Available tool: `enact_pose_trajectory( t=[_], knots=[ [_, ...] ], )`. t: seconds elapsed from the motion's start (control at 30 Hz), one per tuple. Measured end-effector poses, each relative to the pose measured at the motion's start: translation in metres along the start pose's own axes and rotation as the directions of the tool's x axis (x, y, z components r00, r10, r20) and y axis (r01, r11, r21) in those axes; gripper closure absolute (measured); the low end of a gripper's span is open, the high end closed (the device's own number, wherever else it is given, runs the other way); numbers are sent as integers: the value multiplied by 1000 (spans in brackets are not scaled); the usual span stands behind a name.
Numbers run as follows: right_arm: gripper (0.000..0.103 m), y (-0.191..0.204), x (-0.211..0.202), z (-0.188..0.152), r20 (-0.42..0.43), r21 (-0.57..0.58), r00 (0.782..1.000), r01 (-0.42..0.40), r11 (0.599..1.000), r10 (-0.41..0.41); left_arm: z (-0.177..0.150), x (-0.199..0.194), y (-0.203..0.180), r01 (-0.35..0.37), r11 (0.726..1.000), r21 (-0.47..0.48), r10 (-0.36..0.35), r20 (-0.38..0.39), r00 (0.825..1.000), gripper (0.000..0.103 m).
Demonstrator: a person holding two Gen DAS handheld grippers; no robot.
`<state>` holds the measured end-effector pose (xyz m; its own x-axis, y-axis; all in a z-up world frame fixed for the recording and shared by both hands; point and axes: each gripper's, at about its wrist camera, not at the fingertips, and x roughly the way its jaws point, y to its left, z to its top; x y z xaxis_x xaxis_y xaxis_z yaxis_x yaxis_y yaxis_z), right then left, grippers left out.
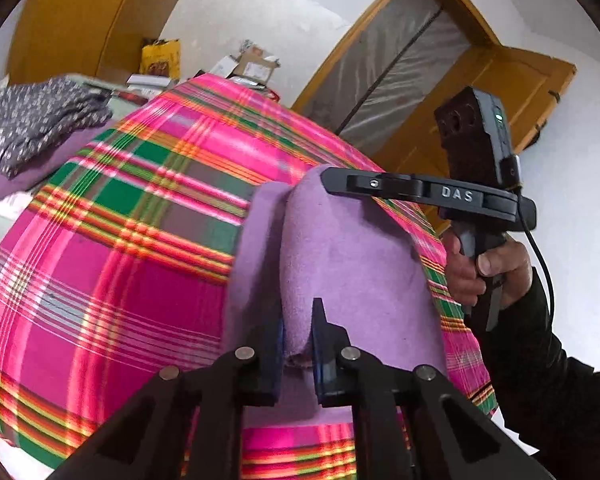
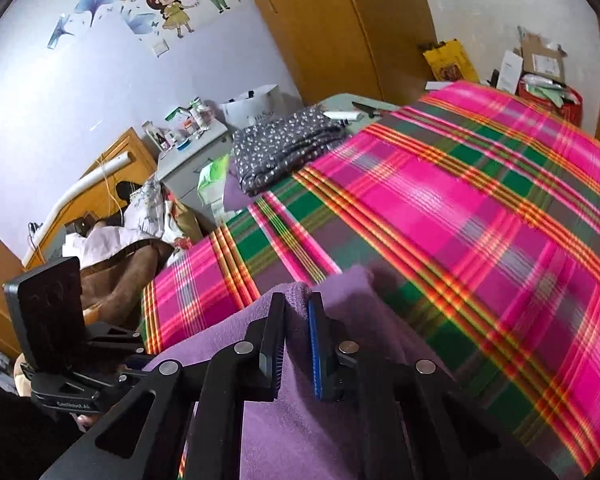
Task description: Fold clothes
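A purple fleece garment (image 1: 352, 264) lies at the near edge of a bed covered by a pink, green and orange plaid sheet (image 1: 112, 248). In the left wrist view my left gripper (image 1: 298, 320) is shut on a raised fold of the purple fabric. My right gripper (image 1: 327, 176), held by a hand (image 1: 488, 268), pinches the garment's far end. In the right wrist view the right gripper (image 2: 296, 300) is shut on a ridge of the purple garment (image 2: 300, 420), which drapes under both fingers onto the plaid sheet (image 2: 460, 220).
A dark dotted garment (image 2: 284, 148) rests on folded purple cloth at the bed's far corner. Beyond it stand a grey nightstand (image 2: 180, 160) with bottles, a yellow wardrobe (image 2: 332, 20), and boxes and a yellow bag (image 2: 448, 60). An open wooden door (image 1: 512, 92) is on the right.
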<state>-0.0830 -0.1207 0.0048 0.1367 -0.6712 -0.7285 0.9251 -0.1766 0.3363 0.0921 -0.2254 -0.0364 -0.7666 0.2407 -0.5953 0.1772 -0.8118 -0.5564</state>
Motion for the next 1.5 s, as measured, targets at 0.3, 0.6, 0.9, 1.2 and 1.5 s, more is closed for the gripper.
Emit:
enact_pose_trajectory(
  t=[0.3, 0.6, 0.9, 1.2, 1.5],
  knots=[
    [72, -11, 9, -7, -14, 66, 998, 55, 996, -54, -10, -9, 23, 13, 1000, -12, -14, -35, 999, 85],
    [68, 4, -76, -63, 230, 39, 959, 161, 986, -166, -7, -18, -35, -49, 983, 179, 44, 30, 999, 84],
    [86, -25, -67, -114, 172, 138, 948, 246, 959, -268, -19, 16, -35, -101, 971, 216, 108, -22, 994, 85],
    [89, -35, -75, -115, 250, 182, 911, 289, 940, -328, -32, 7, -51, -119, 948, 295, 133, -27, 991, 84],
    [89, -55, -73, -124, 221, 276, 912, 281, 919, -345, -27, 4, -55, -122, 940, 317, 137, -24, 990, 84]
  ],
)
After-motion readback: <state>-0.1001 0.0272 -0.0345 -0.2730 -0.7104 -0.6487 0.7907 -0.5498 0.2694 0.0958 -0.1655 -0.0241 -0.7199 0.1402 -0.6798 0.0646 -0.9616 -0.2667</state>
